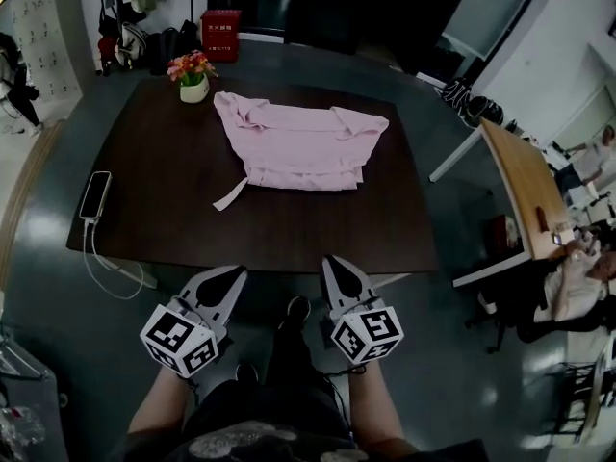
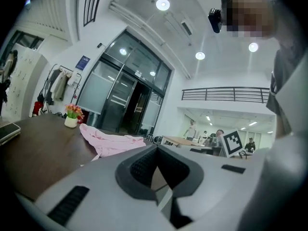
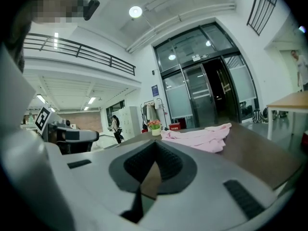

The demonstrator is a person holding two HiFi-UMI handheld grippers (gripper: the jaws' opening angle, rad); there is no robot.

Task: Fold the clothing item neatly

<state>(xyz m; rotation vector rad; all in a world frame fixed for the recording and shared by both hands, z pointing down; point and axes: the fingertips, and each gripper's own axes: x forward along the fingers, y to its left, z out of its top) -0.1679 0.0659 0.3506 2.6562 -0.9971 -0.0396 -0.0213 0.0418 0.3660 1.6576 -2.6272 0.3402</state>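
A pink garment (image 1: 298,147) lies folded into a rough rectangle on the dark wooden table (image 1: 173,200), a strap trailing toward the near left. It also shows in the left gripper view as a pink garment (image 2: 109,141) and in the right gripper view as a pink garment (image 3: 199,136). Both grippers are pulled back off the table's near edge, held level in front of the person's body. My left gripper (image 1: 236,275) is shut and empty. My right gripper (image 1: 332,263) is shut and empty too. Neither touches the cloth.
A small pot of flowers (image 1: 192,75) stands at the table's far left corner. A phone (image 1: 94,195) with a cable lies at the left edge. A red box (image 1: 220,35) sits on the floor beyond. A lighter desk (image 1: 525,186) with seated people is at the right.
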